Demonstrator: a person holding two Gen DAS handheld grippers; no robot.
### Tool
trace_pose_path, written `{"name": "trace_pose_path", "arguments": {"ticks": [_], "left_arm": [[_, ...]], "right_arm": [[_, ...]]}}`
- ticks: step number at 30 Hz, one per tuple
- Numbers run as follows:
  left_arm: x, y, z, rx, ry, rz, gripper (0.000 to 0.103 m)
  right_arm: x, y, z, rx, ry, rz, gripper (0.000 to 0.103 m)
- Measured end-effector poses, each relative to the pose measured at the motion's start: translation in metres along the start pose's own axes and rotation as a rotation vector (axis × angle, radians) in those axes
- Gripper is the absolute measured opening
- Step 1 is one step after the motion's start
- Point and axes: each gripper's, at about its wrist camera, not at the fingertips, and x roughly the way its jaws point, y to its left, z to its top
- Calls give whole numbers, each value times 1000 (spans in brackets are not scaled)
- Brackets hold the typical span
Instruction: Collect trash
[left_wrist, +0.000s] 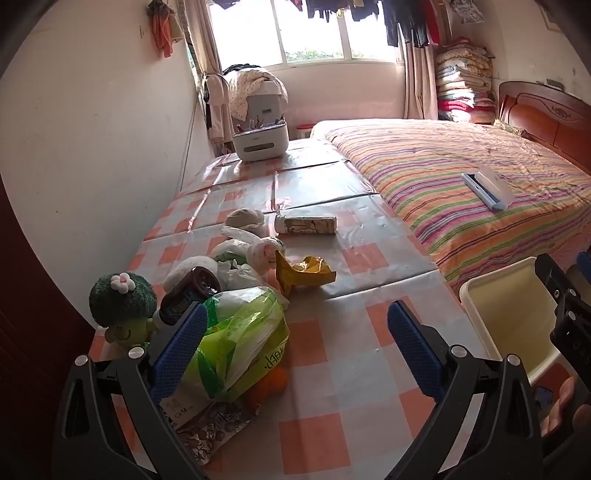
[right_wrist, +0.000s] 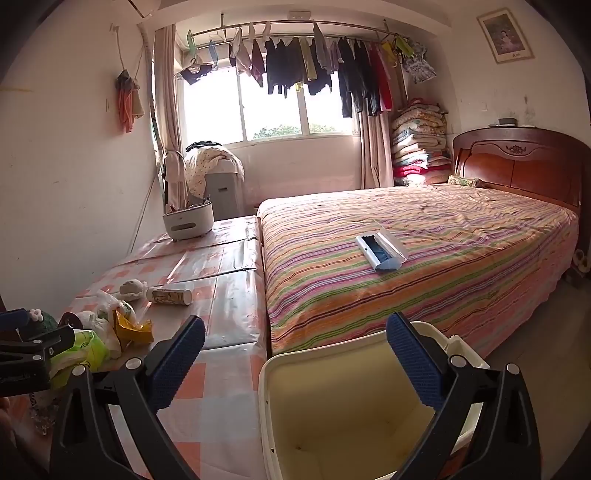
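Trash lies on a checked table (left_wrist: 325, 354): a green plastic bag (left_wrist: 240, 339), a crumpled yellow wrapper (left_wrist: 304, 273), white bags (left_wrist: 243, 251), a dark bottle (left_wrist: 190, 295) and a lying can (left_wrist: 306, 224). My left gripper (left_wrist: 297, 328) is open and empty, its left finger beside the green bag. A cream bin (right_wrist: 351, 413) stands at the table's right edge, also in the left wrist view (left_wrist: 513, 314). My right gripper (right_wrist: 295, 354) is open and empty over the bin's rim. The trash also shows in the right wrist view, with the yellow wrapper (right_wrist: 133, 328) among it.
A broccoli plush toy (left_wrist: 122, 306) sits left of the trash. A white box of pens (left_wrist: 260, 142) stands at the table's far end. A striped bed (right_wrist: 424, 251) with a lint roller (right_wrist: 382, 251) lies to the right. The wall runs along the left.
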Motion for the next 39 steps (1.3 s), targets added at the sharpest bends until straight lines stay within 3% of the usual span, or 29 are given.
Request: {"name": "trace_pose_path", "arguments": {"ticks": [25, 33, 39], "left_arm": [[-8, 8, 11, -17, -20, 10, 96], [-15, 18, 19, -38, -65, 39, 96], [-7, 23, 17, -54, -15, 39, 96]], "right_arm": [[-1, 4, 0, 2, 9, 35, 96], [-2, 0, 2, 21, 6, 46, 96], [-2, -1, 2, 26, 11, 44, 96]]}}
